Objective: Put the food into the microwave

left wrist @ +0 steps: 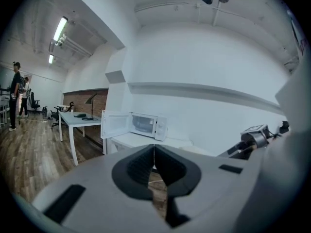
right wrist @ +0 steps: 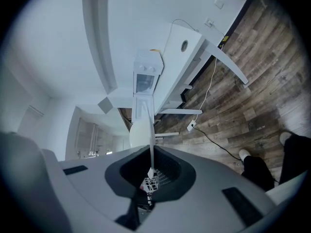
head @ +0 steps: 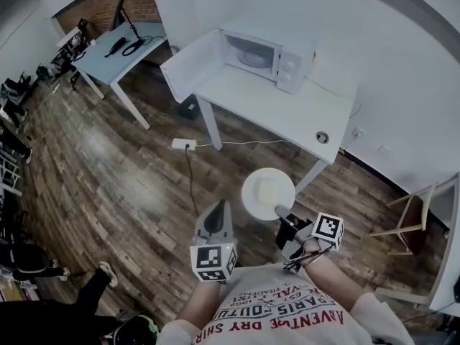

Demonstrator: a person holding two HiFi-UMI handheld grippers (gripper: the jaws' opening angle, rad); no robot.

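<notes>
A white plate [head: 251, 200] with a pale square of food [head: 267, 190] hangs over the wooden floor in front of me. My right gripper [head: 282, 211] is shut on its near rim. In the right gripper view the plate [right wrist: 142, 130] shows edge-on, clamped between the jaws of my right gripper [right wrist: 152, 171]. Ahead, the white microwave [head: 262, 54] stands on a white table [head: 273, 106], its door [head: 192, 63] swung open to the left. My left gripper [head: 218, 208] is held left of the plate, apart from it, shut and empty. The left gripper view shows the microwave [left wrist: 146, 124] beyond my left gripper [left wrist: 154, 148].
A second desk [head: 118, 52] with a lamp stands at the back left. A power strip [head: 183, 144] and its cable lie on the floor before the table. A wooden frame [head: 413, 214] leans at the right. People [left wrist: 17, 93] stand far off at the left.
</notes>
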